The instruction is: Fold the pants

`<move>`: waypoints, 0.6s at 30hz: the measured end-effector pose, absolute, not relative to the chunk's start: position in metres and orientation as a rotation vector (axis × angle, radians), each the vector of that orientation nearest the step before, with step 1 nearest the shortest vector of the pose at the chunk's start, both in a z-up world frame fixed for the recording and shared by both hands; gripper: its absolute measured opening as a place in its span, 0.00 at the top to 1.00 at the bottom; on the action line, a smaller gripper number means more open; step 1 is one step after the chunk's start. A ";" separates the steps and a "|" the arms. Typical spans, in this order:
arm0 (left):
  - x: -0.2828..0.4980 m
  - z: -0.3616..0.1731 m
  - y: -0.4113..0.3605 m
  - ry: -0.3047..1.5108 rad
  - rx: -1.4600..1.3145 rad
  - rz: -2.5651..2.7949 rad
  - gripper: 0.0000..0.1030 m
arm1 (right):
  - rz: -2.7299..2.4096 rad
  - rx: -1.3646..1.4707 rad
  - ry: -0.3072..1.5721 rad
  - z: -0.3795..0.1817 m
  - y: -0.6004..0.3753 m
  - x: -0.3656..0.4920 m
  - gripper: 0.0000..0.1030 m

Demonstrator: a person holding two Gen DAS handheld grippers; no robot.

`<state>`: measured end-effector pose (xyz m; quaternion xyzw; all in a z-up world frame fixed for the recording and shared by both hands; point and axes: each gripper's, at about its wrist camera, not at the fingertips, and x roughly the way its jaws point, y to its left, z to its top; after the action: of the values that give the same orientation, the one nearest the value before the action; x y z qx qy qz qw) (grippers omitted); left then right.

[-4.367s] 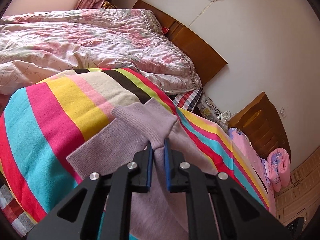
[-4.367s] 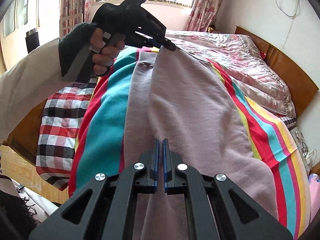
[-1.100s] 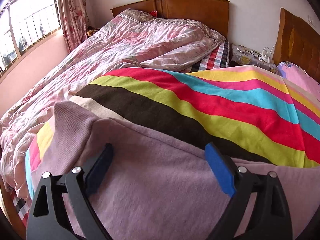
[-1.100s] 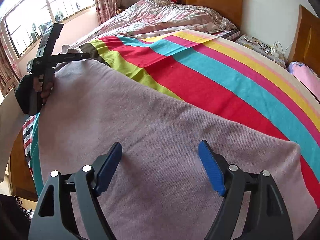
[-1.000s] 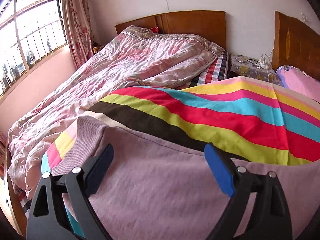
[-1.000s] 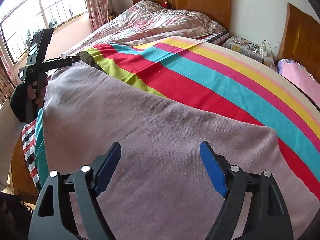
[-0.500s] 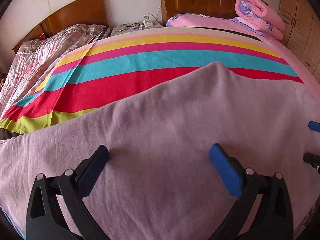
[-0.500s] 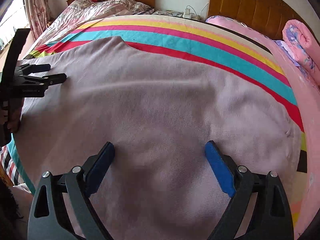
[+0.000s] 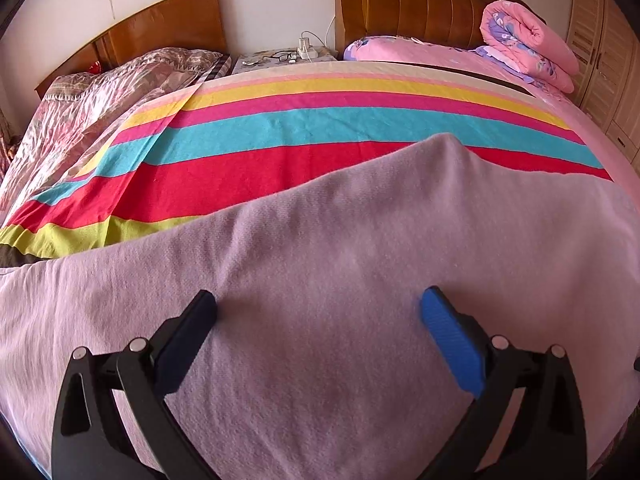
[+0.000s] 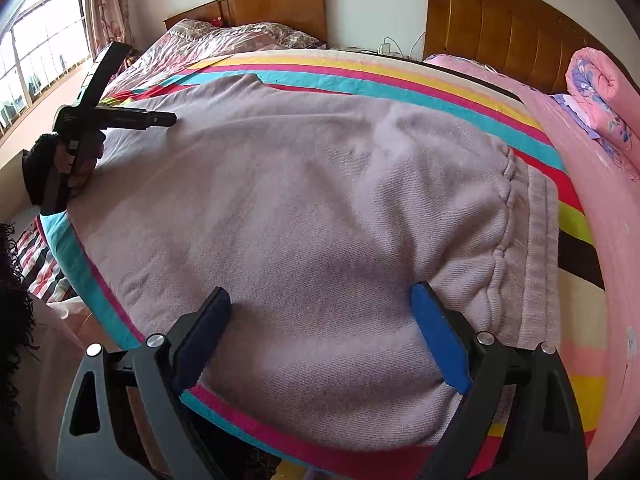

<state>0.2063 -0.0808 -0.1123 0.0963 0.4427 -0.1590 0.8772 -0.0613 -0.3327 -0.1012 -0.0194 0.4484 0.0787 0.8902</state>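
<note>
While the lilac knitted pants (image 10: 304, 208) lie spread flat on the rainbow-striped bedspread (image 9: 280, 136) of the bed, the left gripper (image 9: 318, 316) hovers over them with jaws released wide, and the right gripper (image 10: 320, 312) hangs near the gathered waistband (image 10: 536, 240), its jaws likewise spread, gripping nothing.

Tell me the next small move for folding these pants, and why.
Probably lower the right hand-held gripper and close it on the waistband. The lilac pants lie spread flat on the striped blanket, and both the right and left hand-held gripper hover open, holding nothing.
</note>
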 end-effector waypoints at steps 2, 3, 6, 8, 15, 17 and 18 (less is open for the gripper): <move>0.207 -0.112 -0.080 0.923 0.199 -0.332 0.01 | 0.173 -0.050 0.927 -0.102 -0.332 -0.061 0.14; 0.206 -0.113 -0.081 0.923 0.197 -0.333 0.01 | 0.178 -0.050 0.924 -0.102 -0.333 -0.063 0.14; 0.206 -0.113 -0.081 0.923 0.195 -0.334 0.01 | 0.163 -0.043 0.940 -0.102 -0.333 -0.064 0.14; 0.206 -0.113 -0.081 0.923 0.192 -0.336 0.01 | 0.138 -0.049 0.970 -0.100 -0.329 -0.061 0.14; 0.206 -0.113 -0.081 0.925 0.188 -0.342 0.01 | 0.038 -0.075 1.097 -0.090 -0.315 -0.046 0.14; 0.207 -0.114 -0.080 0.925 0.187 -0.344 0.01 | -0.015 -0.076 1.064 -0.078 -0.309 -0.041 0.14; 0.207 -0.114 -0.080 0.926 0.187 -0.344 0.01 | -0.023 -0.058 1.025 -0.069 -0.305 -0.038 0.14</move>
<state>0.2066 -0.0796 -0.1143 0.0894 0.4436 -0.1650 0.8764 -0.0385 -0.3051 -0.0691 -0.0279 0.4901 -0.0111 0.8711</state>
